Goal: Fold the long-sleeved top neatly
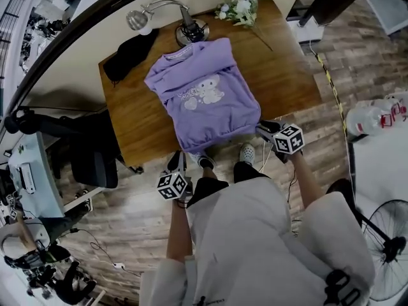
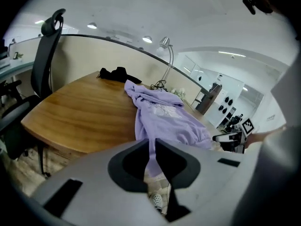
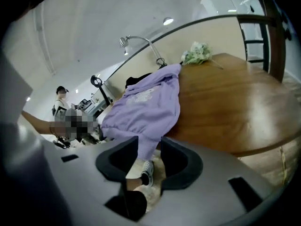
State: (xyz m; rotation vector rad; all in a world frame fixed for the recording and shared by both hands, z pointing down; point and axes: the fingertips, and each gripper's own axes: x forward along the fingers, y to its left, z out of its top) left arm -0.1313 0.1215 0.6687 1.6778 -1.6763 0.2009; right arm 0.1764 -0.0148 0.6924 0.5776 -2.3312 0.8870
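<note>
The purple top (image 1: 204, 94) is lying on the bench (image 1: 287, 75), hem hanging over the 6 o'clock edge. The left claw (image 2: 151, 145) is pinching its 7 o'clock corner; the right claw (image 3: 149, 142) is opening around the 5 o'clock corner.

We've got a lilac long-sleeved top (image 1: 204, 88) with a white cartoon print, lying front-up on the wooden table (image 1: 137, 123), collar at the far end, hem drooping over the near edge.

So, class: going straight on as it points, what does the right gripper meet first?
The purple top: its hem sits between the right gripper's opening jaws; probably the table edge beyond.
</note>
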